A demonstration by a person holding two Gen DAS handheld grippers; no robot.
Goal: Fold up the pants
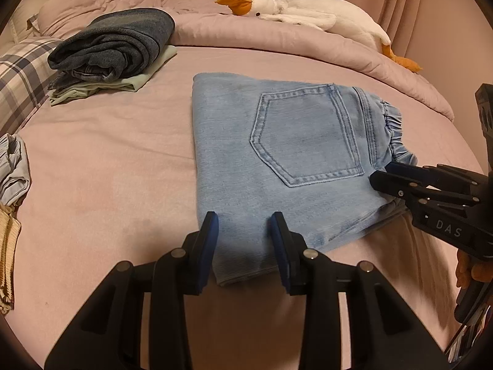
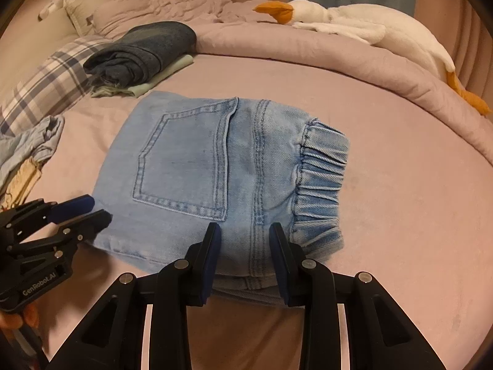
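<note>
Light blue jeans lie folded into a compact rectangle on the pink bed, back pocket up, elastic waistband to the right; they also show in the right wrist view. My left gripper is open and empty, its fingers over the jeans' near left corner; it also shows in the right wrist view. My right gripper is open and empty over the near edge by the waistband; it also shows in the left wrist view.
A stack of folded dark jeans and a pale green garment lies at the back left. A white goose plush rests on the rolled pink duvet. Plaid pillow and loose clothes lie left.
</note>
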